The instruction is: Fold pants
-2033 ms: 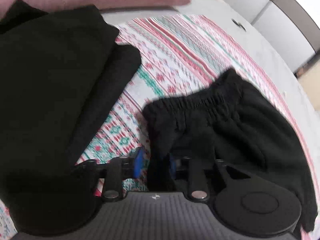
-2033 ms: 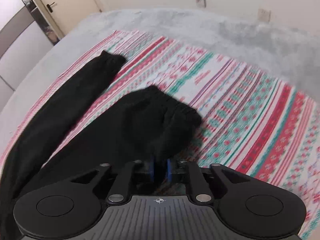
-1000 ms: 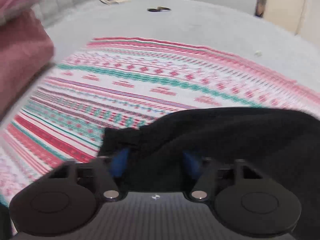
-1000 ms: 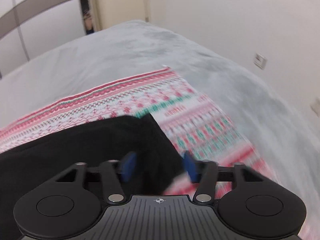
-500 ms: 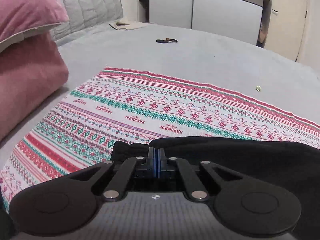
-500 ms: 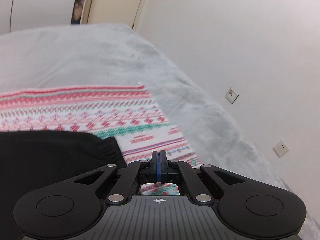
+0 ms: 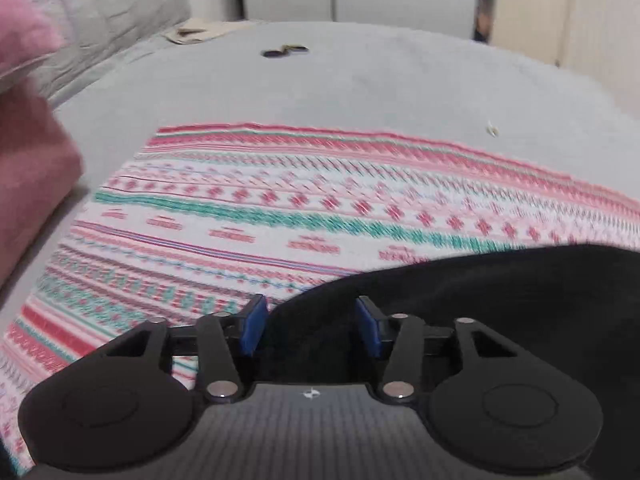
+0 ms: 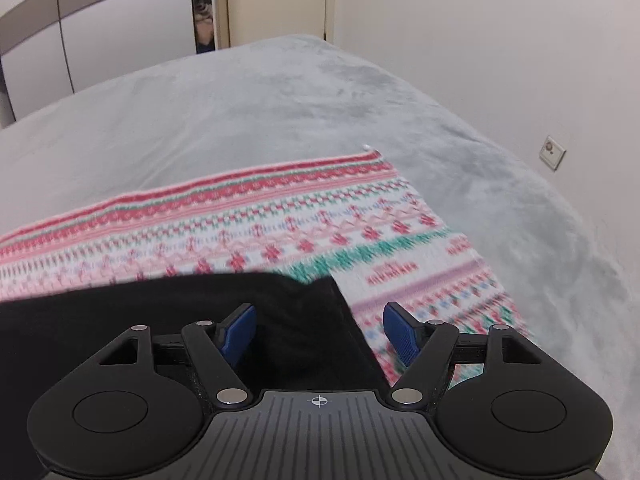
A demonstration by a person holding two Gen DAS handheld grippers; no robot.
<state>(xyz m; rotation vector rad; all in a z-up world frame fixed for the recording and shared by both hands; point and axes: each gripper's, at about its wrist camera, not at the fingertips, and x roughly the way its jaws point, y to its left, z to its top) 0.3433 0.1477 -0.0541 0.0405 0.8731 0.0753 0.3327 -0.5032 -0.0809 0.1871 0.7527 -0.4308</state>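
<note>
The black pants [image 7: 500, 292] lie on a red, green and white patterned cloth [image 7: 280, 200] on a grey bed. In the left wrist view my left gripper [image 7: 310, 326] is open, its blue pads either side of the pants' left edge. In the right wrist view the pants [image 8: 160, 320] fill the lower left, with one corner near the middle. My right gripper [image 8: 320, 334] is open over that corner. I cannot tell whether either gripper touches the fabric.
A pink pillow [image 7: 28, 160] lies at the left. A grey bedspread [image 8: 240, 112] surrounds the cloth. Small dark items [image 7: 284, 51] and a beige cloth [image 7: 200, 34] lie far back. Wardrobe doors [image 8: 80, 28] and a wall [image 8: 500, 40] bound the bed.
Both grippers were shut half a second ago and now stand open over the pants' edges. Both views have shifted slightly and are blurred.
</note>
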